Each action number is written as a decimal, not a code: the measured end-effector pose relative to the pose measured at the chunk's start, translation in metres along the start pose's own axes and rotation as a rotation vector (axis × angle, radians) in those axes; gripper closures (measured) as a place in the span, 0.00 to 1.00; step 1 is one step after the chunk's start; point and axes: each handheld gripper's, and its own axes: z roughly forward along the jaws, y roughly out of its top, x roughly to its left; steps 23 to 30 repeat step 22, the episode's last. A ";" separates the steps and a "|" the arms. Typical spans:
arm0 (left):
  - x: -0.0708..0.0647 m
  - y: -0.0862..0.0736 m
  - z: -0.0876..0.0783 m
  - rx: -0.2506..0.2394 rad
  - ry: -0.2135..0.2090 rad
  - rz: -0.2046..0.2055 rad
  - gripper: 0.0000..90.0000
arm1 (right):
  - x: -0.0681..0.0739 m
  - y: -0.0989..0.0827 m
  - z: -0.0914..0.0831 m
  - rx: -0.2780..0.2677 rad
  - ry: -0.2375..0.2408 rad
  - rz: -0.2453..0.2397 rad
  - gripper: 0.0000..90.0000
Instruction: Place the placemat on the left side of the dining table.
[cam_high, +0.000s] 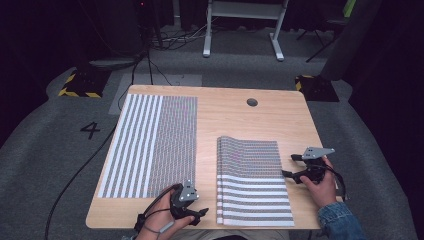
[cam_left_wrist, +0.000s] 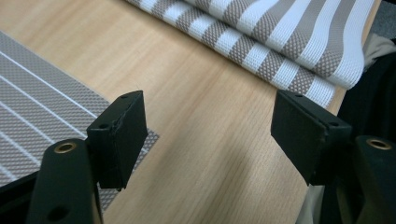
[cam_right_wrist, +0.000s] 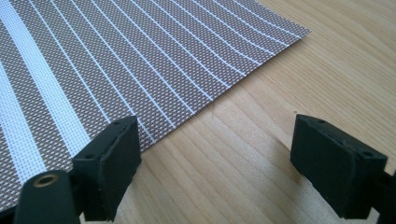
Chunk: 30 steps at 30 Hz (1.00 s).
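Between both hand-held grippers, folded mat (cam_high: 254, 181)

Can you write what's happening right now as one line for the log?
left tool: open, over bare table | right tool: open, beside folded striped mat | flat striped mat: untouched

A wooden bench (cam_high: 235, 120) carries two striped woven mats. The larger mat (cam_high: 152, 145) lies flat at about nine o'clock from the bench's middle. The folded mat (cam_high: 252, 182) lies at about five o'clock, well apart from the first. The left gripper (cam_high: 192, 212) sits at the bench's near edge, at seven o'clock from the folded mat. The right gripper (cam_high: 291, 166) is just beside that mat's right edge, at three o'clock, jaws spread. A round hole (cam_high: 252, 102) sits at twelve o'clock.
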 end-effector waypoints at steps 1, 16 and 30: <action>0.001 0.000 0.004 -0.013 -0.003 0.022 0.31 | 0.000 0.000 0.000 0.000 0.000 0.000 0.18; -0.007 -0.006 0.024 -0.056 0.067 0.003 0.27 | 0.000 0.000 0.000 0.000 0.000 -0.002 0.18; -0.009 -0.005 0.025 -0.062 0.075 -0.013 0.26 | 0.000 0.000 0.000 0.000 0.000 -0.002 0.18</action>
